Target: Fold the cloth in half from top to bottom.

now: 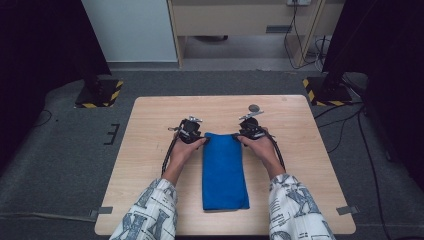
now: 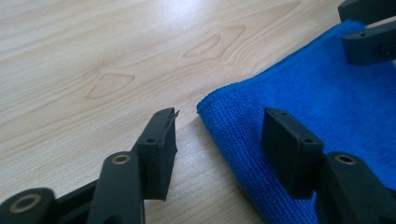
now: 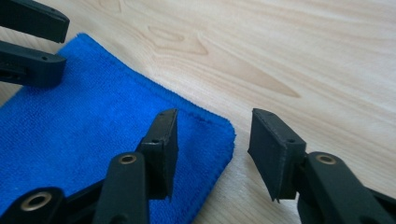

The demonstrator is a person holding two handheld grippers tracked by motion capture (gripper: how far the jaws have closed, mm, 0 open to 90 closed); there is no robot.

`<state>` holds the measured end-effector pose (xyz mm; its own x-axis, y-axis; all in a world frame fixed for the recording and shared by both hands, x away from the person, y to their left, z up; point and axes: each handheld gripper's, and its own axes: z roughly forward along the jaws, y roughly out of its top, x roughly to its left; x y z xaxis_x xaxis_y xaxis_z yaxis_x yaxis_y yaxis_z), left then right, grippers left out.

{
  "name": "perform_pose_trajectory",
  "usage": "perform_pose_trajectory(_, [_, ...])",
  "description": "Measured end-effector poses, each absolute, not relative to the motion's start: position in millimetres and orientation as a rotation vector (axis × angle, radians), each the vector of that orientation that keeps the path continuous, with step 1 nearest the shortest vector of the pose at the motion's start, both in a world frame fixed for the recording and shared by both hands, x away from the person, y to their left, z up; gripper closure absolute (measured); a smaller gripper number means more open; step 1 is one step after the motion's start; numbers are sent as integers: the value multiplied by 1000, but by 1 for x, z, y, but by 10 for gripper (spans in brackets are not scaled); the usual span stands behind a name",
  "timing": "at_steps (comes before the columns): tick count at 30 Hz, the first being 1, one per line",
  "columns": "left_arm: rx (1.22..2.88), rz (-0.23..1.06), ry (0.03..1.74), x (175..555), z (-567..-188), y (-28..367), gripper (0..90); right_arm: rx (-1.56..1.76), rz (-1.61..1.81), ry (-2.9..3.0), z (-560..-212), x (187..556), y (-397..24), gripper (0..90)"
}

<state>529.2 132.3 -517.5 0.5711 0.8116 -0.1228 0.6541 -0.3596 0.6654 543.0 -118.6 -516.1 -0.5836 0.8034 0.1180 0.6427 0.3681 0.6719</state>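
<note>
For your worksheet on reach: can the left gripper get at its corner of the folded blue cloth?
Probably yes: the left gripper has its open jaws astride the folded blue cloth's corner, nothing between.

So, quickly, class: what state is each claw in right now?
Left claw: open, jaws astride the blue cloth corner, not pressing it.
Right claw: open, astride the other far corner.

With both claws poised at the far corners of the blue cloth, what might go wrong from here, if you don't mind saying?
1. Each claw straddles a corner: the left claw and right claw each have one jaw over the blue cloth and one over the bare table, so closing may only scrape the wood.
2. The cloth lies folded, so a claw might catch just the top layer.
</note>
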Motion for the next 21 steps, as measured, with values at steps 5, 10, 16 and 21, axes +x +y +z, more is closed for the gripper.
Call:
perform_pose_trajectory(5, [2142,303,1162,530,-522,130,541,1292,1007,2412,-523,544,-113,589])
perform_pose_trajectory(10, [2148,286,1115,527,-523,124,701,1267,1036,2439,-524,541,-112,809])
perform_pose_trajectory(16, [2152,285,1090,525,-523,123,837,1262,1094,2430,-519,536,-115,867])
perform_pose_trajectory(21, [2109,334,1057,521,-510,119,854,1267,1166,2396,-506,527,-122,867])
